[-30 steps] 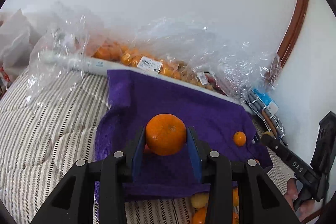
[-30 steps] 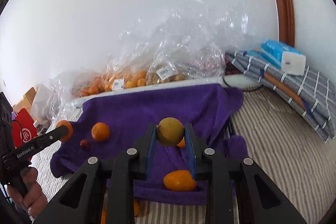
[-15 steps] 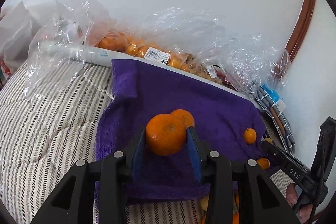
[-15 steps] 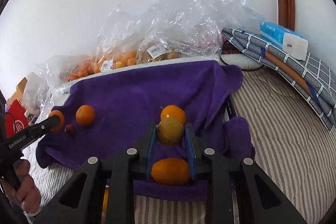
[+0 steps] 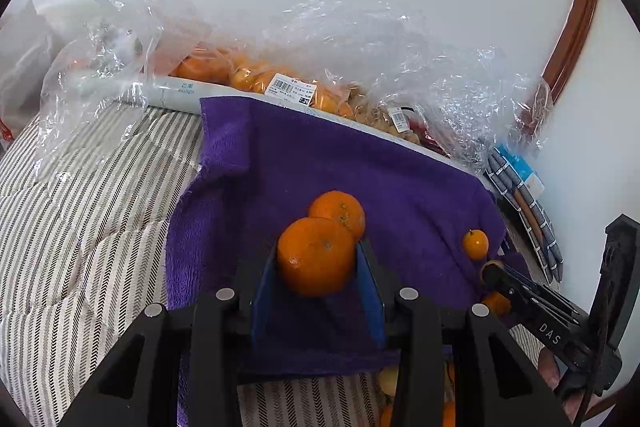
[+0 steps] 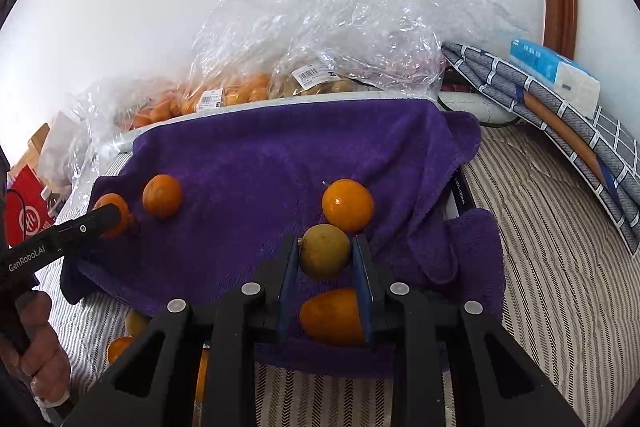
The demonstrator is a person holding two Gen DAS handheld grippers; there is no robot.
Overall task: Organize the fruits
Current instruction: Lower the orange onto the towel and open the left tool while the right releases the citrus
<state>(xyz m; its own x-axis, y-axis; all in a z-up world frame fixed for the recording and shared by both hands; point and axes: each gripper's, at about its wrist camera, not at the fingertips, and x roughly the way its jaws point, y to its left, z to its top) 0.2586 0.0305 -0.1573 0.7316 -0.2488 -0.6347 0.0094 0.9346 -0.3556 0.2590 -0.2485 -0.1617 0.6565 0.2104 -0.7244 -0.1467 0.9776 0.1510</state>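
Left gripper (image 5: 317, 261) pinched a round orange mandarin (image 5: 316, 255) over the purple towel (image 5: 400, 179), beside another mandarin (image 5: 338, 213). Right gripper (image 6: 325, 259) clamped a small yellow-green fruit (image 6: 325, 257) above the towel's front edge; both probably need lowering and releasing.

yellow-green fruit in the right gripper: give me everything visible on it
The yellow-green fruit is small, round and dull-skinned, with a tiny stem nub on its left side. The right gripper is shut on it, blue pads pressing both sides, above the purple towel. A shiny orange fruit sits just behind; contact unclear.
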